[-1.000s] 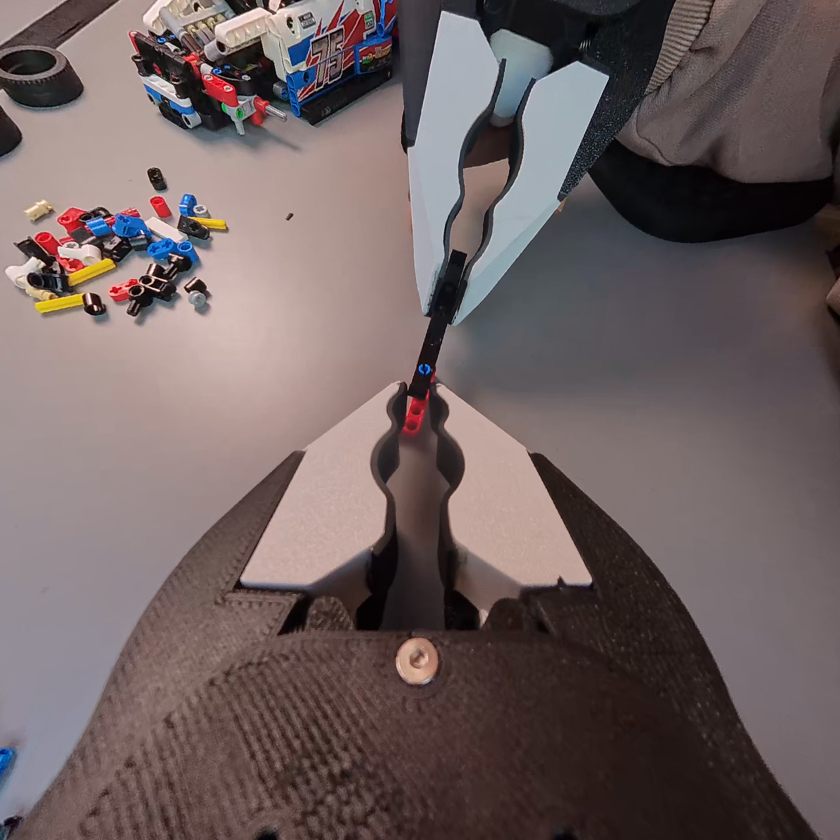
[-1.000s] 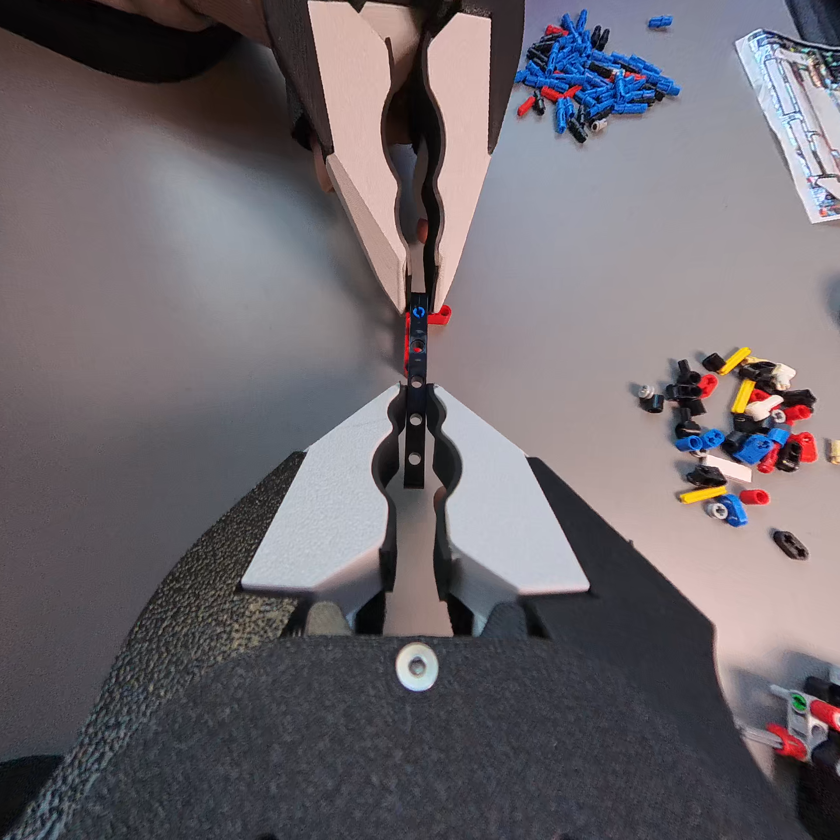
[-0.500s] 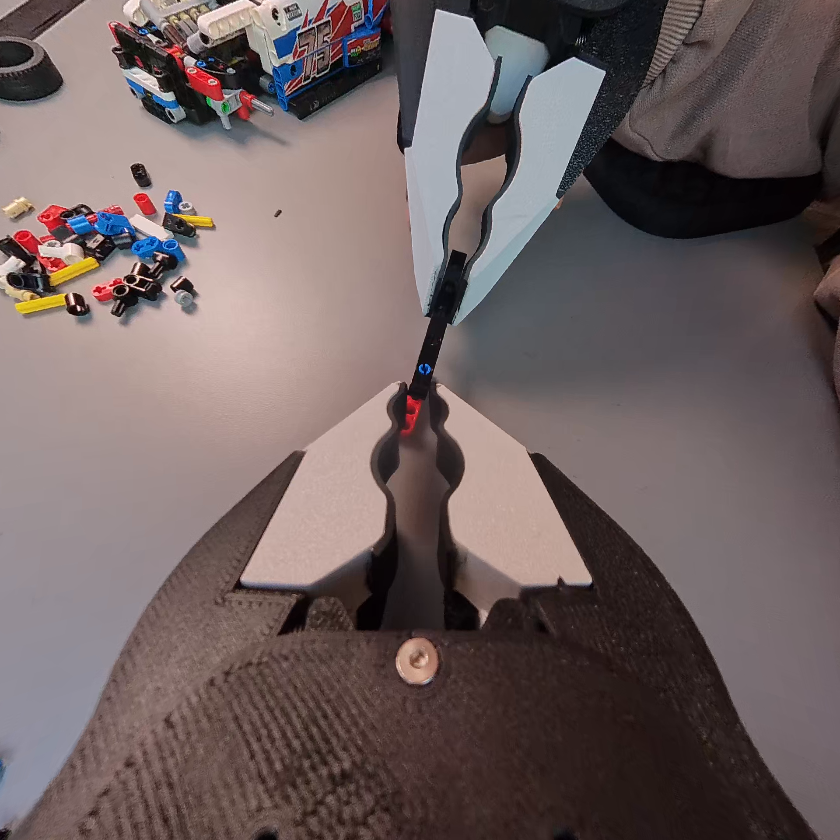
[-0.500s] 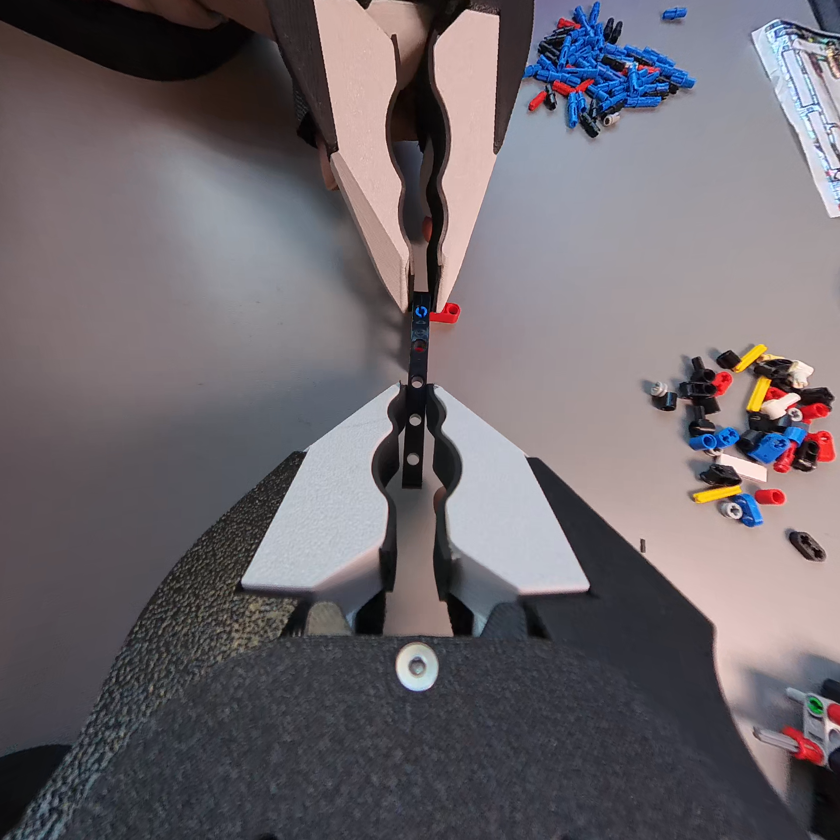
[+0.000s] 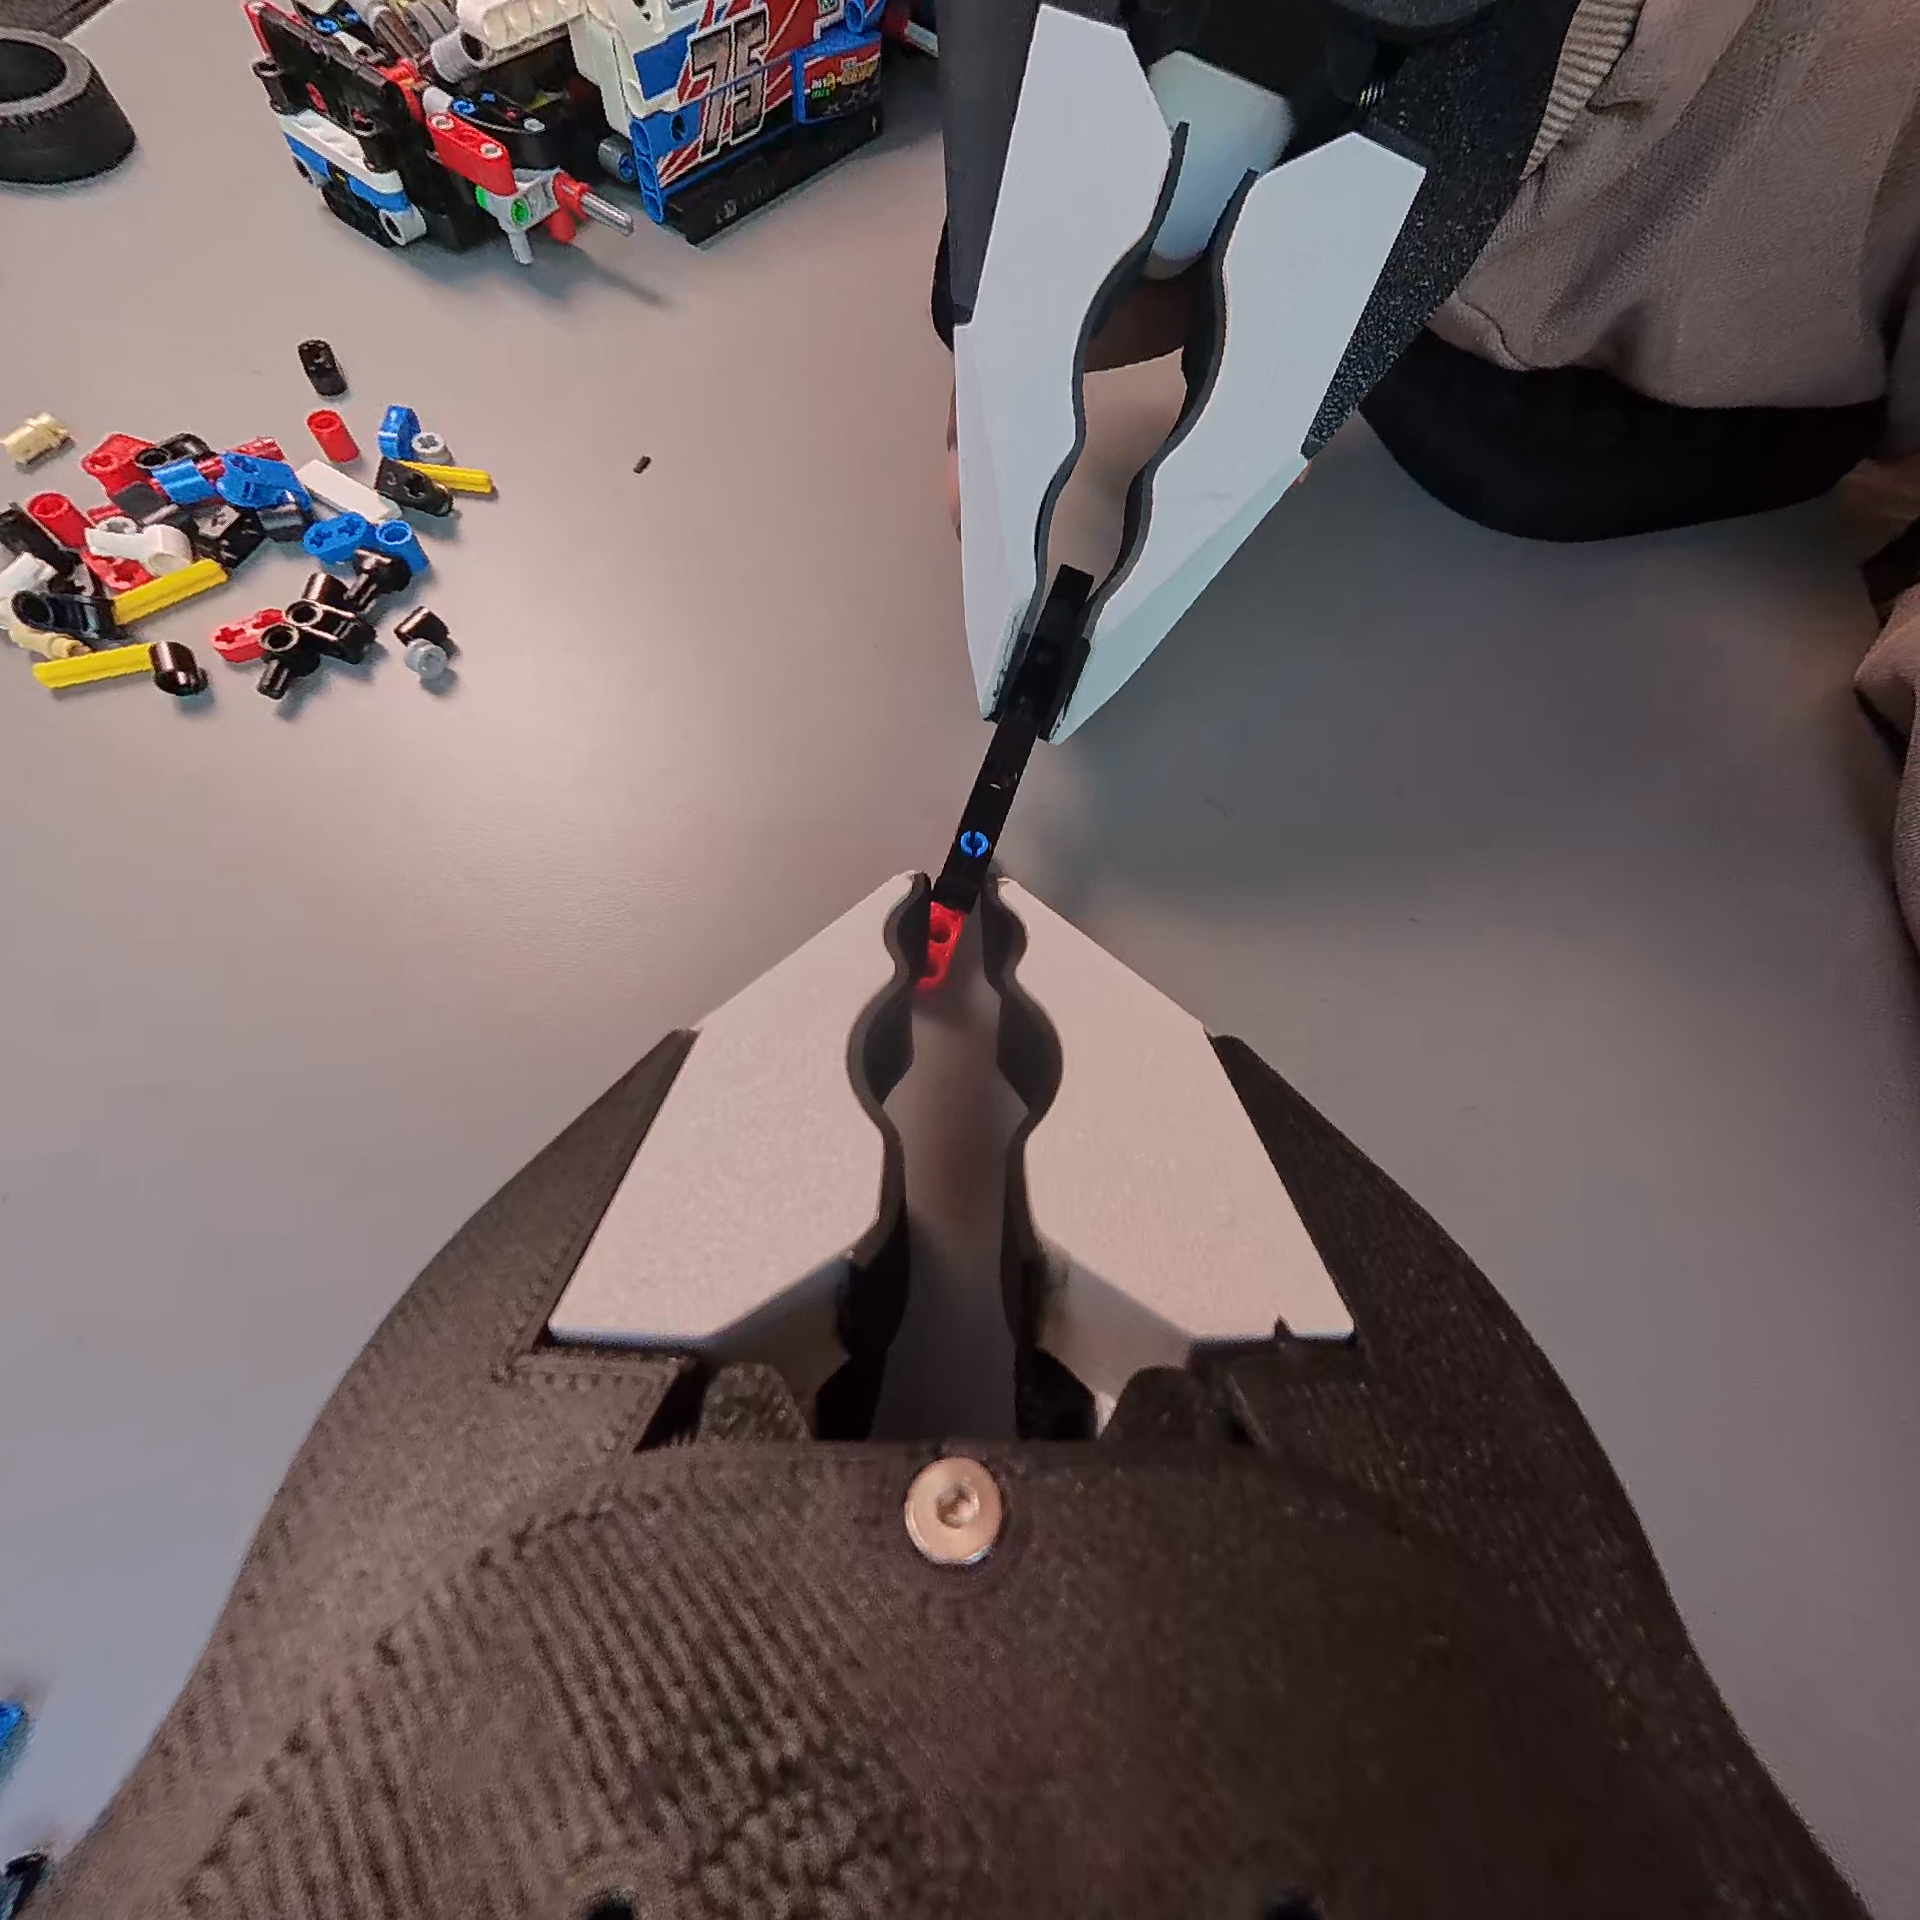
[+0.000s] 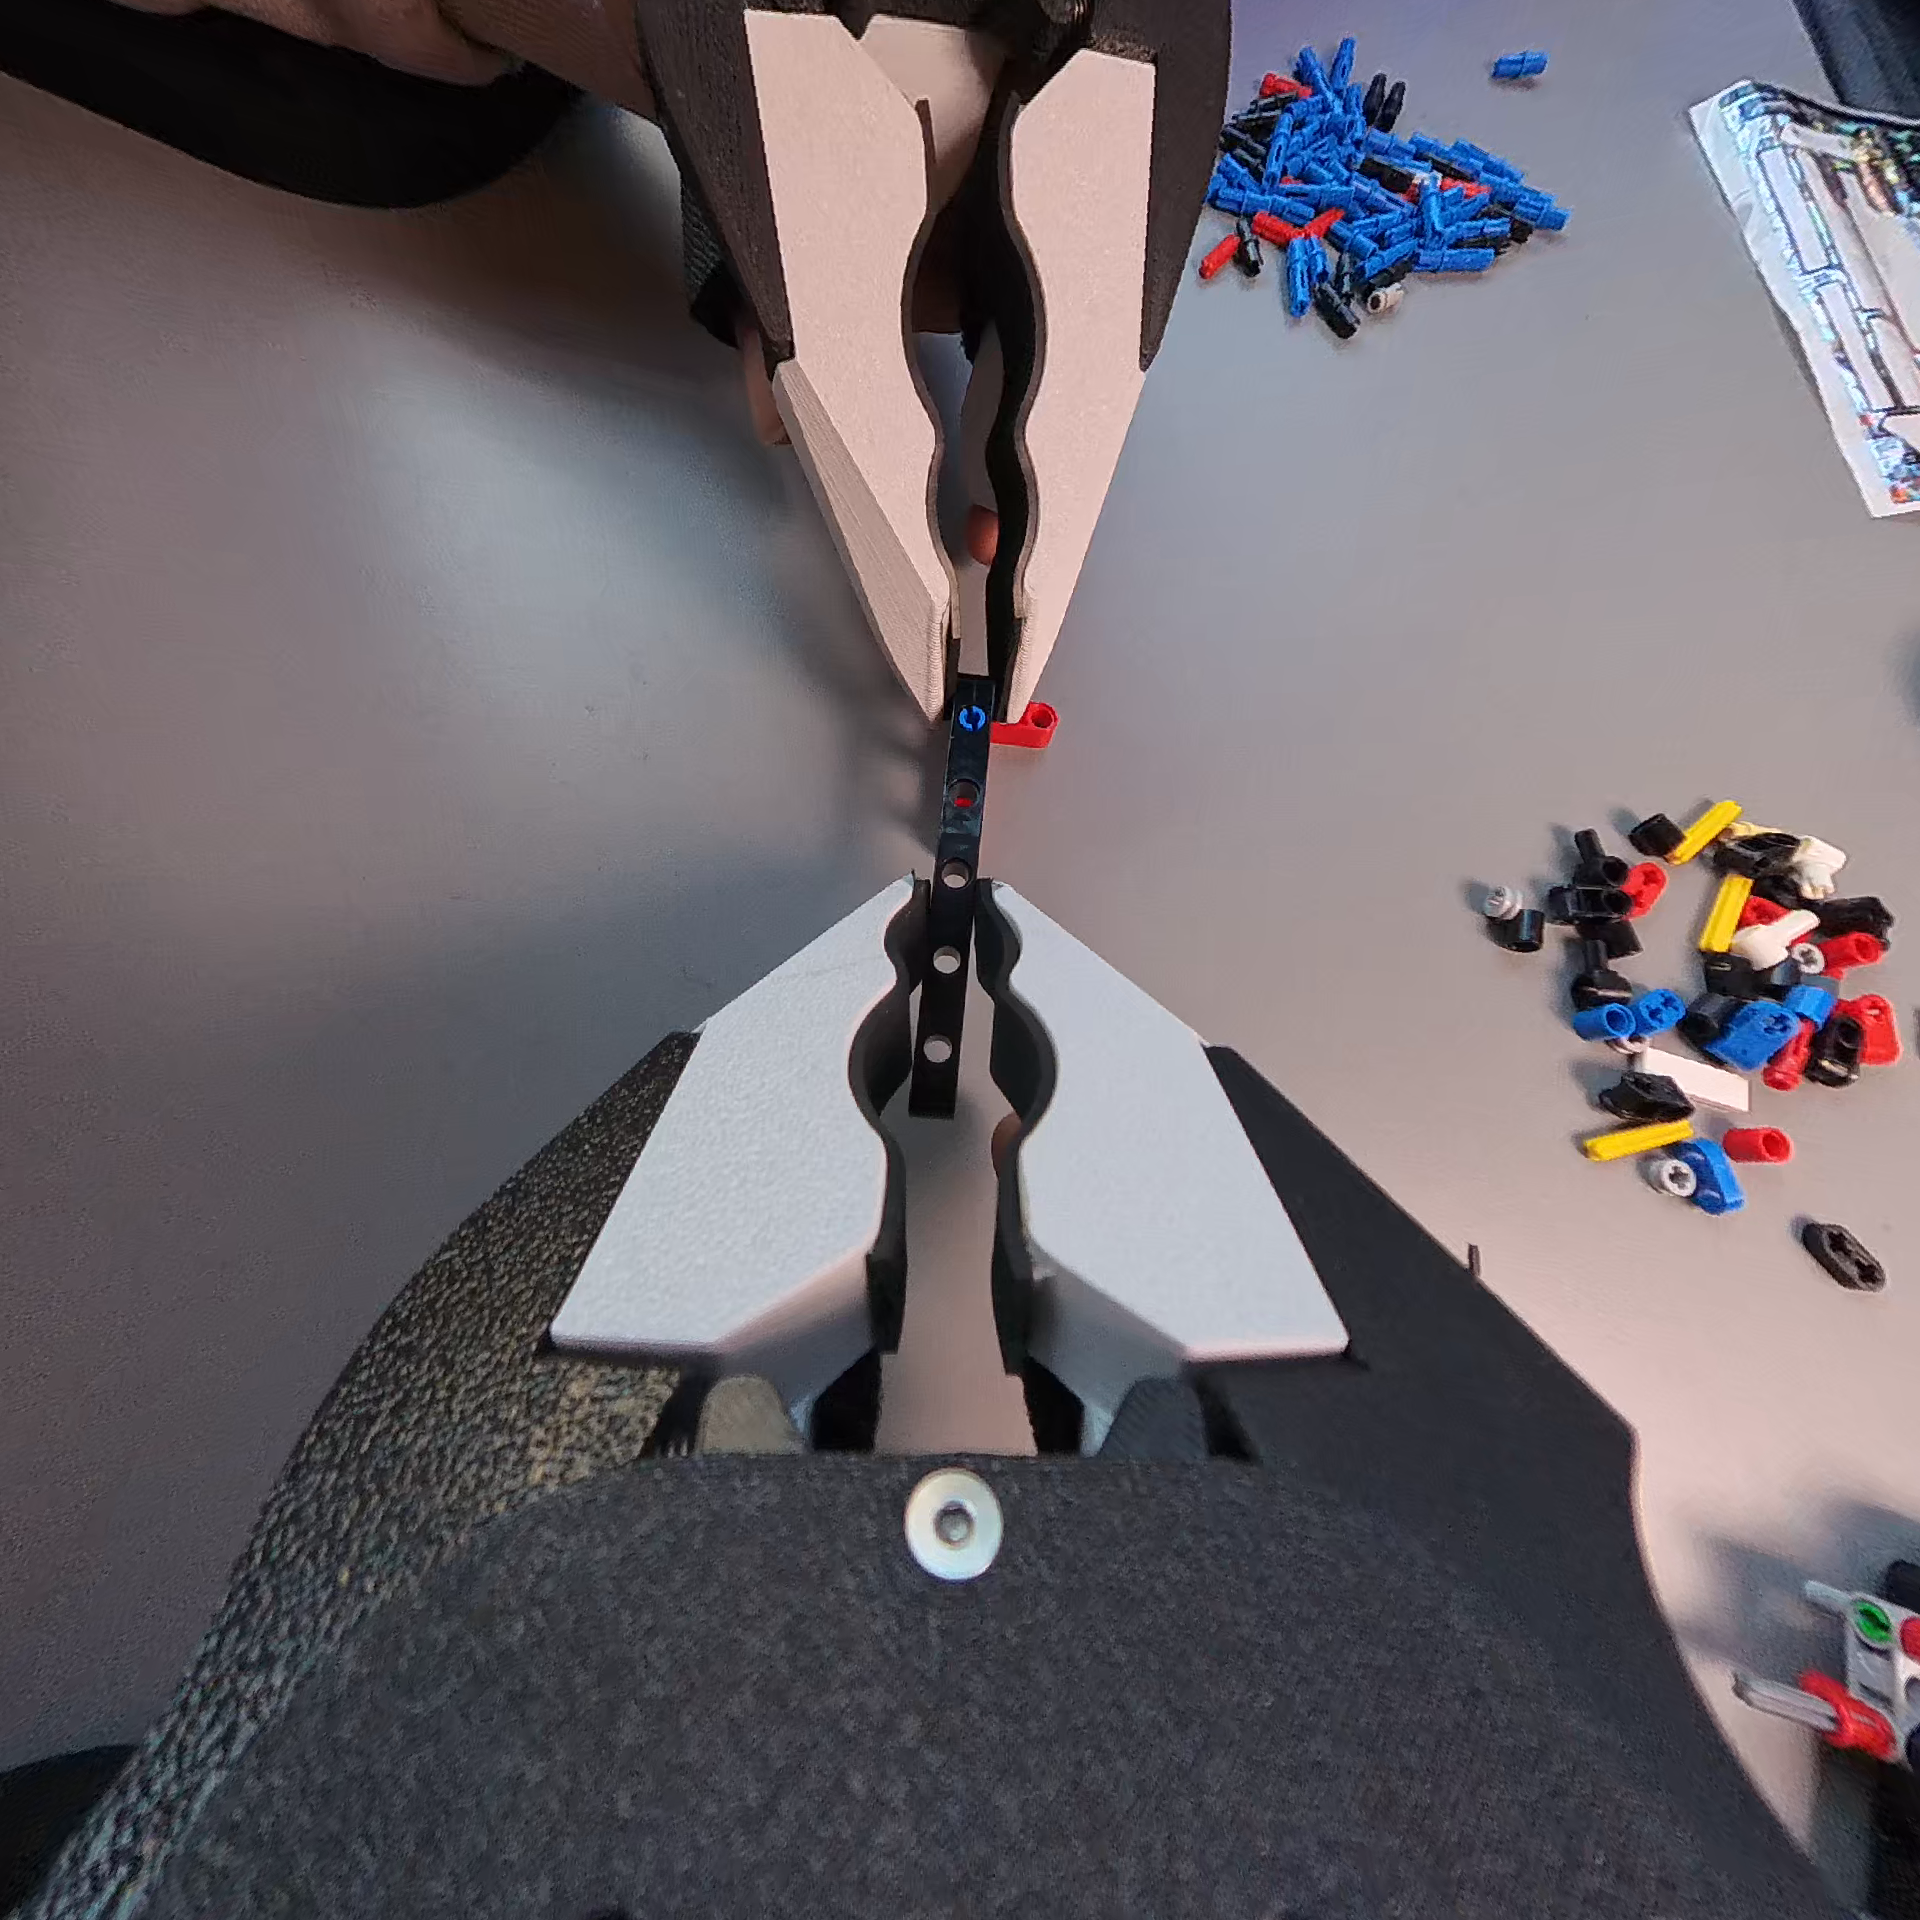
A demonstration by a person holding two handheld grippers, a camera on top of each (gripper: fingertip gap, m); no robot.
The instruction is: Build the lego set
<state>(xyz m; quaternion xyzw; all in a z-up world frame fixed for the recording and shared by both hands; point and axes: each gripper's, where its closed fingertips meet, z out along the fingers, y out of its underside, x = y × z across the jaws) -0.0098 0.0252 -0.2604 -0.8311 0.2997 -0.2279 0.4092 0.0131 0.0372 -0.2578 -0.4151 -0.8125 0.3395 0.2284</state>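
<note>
Left wrist view alone shows car model [image 5: 582, 114], right alone blue pins [image 6: 1371, 197]

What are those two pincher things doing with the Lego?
A person is building a Lego car with two hand-held grippers. The right gripper is shut on a thin black beam with holes. The left gripper pinches a small red piece at the beam's far end, joining them just above the grey table. Loose pieces and the half-built car wait nearby.

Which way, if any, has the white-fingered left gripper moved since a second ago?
Yes, slightly: in its view the black rubber tyre and half-built race car slid up-left, so the left gripper drifted right, away from them.
</note>
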